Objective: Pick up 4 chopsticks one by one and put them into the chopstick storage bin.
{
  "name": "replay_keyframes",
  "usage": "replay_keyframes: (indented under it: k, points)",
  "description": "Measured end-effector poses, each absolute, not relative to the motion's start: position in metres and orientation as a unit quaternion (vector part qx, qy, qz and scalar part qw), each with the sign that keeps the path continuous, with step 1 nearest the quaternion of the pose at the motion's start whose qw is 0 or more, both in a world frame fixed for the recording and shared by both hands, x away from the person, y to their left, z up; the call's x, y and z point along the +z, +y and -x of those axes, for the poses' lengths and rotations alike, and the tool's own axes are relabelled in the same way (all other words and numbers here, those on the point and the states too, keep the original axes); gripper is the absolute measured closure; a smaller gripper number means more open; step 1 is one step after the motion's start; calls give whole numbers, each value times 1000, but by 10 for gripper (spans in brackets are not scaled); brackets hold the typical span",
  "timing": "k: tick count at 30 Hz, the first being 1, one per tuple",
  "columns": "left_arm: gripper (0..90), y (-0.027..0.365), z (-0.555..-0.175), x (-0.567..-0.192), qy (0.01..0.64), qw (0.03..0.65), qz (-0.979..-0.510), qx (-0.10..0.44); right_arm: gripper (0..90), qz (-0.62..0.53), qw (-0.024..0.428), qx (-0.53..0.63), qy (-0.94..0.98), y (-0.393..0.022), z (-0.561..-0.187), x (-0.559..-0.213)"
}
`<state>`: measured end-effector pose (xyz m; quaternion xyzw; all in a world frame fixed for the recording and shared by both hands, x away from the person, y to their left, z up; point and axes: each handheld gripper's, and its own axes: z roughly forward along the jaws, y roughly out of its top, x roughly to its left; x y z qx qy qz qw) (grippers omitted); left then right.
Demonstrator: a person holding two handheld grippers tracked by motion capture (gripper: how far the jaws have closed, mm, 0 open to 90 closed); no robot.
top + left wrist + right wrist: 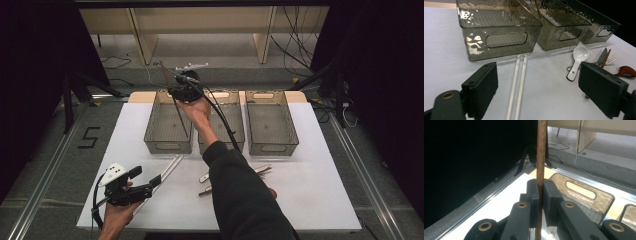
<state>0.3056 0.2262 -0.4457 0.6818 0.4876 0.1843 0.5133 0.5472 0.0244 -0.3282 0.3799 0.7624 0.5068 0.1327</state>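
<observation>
Holding: right gripper (539, 195) clamped on a brown chopstick (541, 157), above left bin (169, 122).
Stick axis: long axis steep, near upright; lower end dips down into left bin, upper end sticks up past the jaws toward the far side of the table.
Left gripper (150, 187): jaws spread wide, nothing between pads; near front-left of left bin, low over table.
White chopsticks (518, 85): pair lying side by side, just in front of left bin, long axis running toward it.
Other cutlery: white spoon (577, 61), fork (612, 58), right of white pair.
Bins: three smoky clear ones in a row; middle bin (227, 125) & right bin (270, 122) right of left bin.
Surface: white table (310, 190).
Room: grey floor, dark curtains at sides, wood furniture behind bins.
</observation>
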Motion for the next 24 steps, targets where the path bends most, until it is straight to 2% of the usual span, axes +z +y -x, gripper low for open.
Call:
replay_keyframes:
  k: [24]
  points:
    - [158, 226, -305, -446, 486, 516, -681, 182, 840, -399, 135, 482, 769, 29, -553, -361]
